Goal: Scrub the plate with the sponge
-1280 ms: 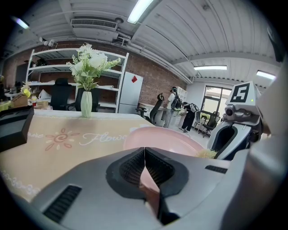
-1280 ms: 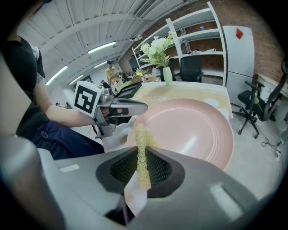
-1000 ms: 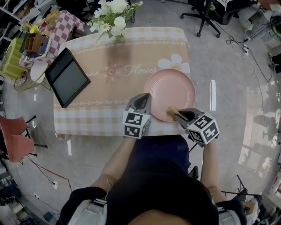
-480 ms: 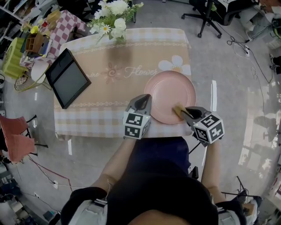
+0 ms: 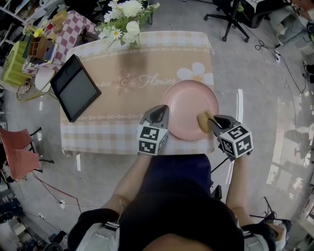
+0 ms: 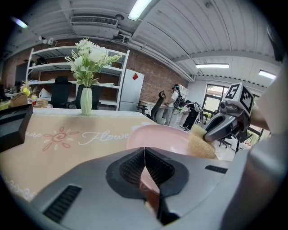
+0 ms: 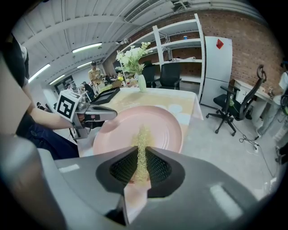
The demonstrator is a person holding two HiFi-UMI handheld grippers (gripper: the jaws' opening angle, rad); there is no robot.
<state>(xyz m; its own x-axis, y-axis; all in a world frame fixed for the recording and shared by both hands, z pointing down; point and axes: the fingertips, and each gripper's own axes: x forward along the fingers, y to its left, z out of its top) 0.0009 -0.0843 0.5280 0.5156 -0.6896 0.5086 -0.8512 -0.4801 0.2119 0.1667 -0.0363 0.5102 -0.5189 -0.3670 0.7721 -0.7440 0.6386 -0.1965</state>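
The pink plate (image 5: 189, 100) lies near the front right of the table. My left gripper (image 5: 159, 114) is shut on the plate's left rim; a pink sliver shows between its jaws (image 6: 145, 155). The yellow sponge (image 5: 202, 121) rests on the near right part of the plate, and my right gripper (image 5: 212, 122) is shut on it. In the right gripper view the sponge (image 7: 142, 143) sticks out between the jaws over the plate (image 7: 153, 119). In the left gripper view the sponge (image 6: 200, 143) presses on the plate (image 6: 157, 134).
The table carries a peach flower-print cloth (image 5: 122, 98). A vase of white flowers (image 5: 128, 22) stands at the far edge, and a black tablet (image 5: 74, 86) lies at the left. An office chair (image 5: 228, 14) stands beyond the table, a red chair (image 5: 17, 152) to the left.
My right gripper has slid the sponge to the right along the near part of the plate. The left gripper has stayed on the rim.
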